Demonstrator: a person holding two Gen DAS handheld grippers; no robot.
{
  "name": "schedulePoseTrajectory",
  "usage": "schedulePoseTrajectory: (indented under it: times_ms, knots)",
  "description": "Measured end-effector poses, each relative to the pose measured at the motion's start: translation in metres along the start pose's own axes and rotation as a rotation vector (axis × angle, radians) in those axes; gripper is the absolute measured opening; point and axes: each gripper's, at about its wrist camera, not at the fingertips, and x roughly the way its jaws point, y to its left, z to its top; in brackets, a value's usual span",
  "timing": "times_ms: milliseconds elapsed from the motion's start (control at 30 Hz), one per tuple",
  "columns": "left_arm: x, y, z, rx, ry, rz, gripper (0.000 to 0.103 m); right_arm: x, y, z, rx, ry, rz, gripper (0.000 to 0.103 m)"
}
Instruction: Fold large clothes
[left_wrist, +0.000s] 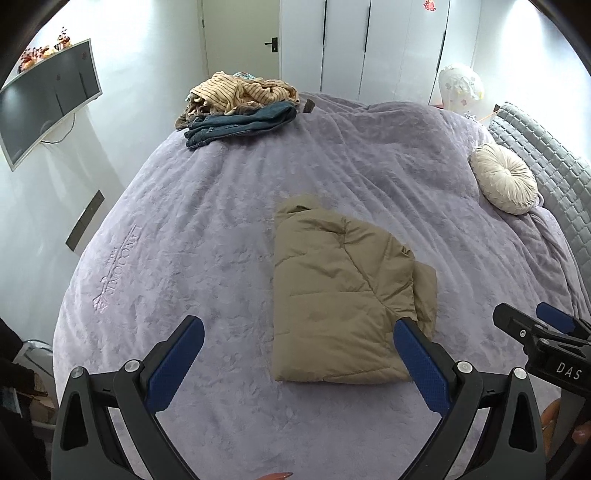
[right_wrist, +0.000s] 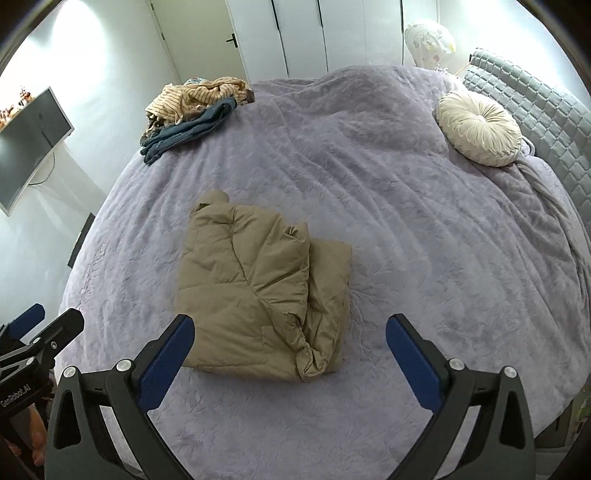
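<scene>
Khaki jacket (right_wrist: 258, 295) lies folded on the bed, beyond both claws (left_wrist: 299, 354) (right_wrist: 290, 352), each spread wide and empty

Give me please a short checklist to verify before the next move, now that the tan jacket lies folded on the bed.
1. Left claw open, nothing between its pads: ok.
2. Right claw open and empty: ok.
3. Tan jacket lies folded as a compact bundle on the purple bedspread, free of both claws: ok.
4. Fold is tidy: not ok, one edge bunches at the near right corner.
5. More clothes wait: ok, the striped garment and the jeans sit unfolded at the far corner.
6. Space between jacket and pile is free: ok.
</scene>
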Motion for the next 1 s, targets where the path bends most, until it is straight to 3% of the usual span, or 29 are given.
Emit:
schedulePoseTrajectory:
  times_ms: [267, 1000]
  knots:
    - [0.004, -0.002, 0.001, 0.019, -0.009, 0.04, 0.103, -0.011, 0.005, 0.003, -0.016, -0.064, -0.06, 0.103]
    - [0.005, 0.0, -0.005, 0.009, -0.022, 0.072, 0.103, -0.017, 0.009, 0.006, -0.017, -0.071, -0.083, 0.103]
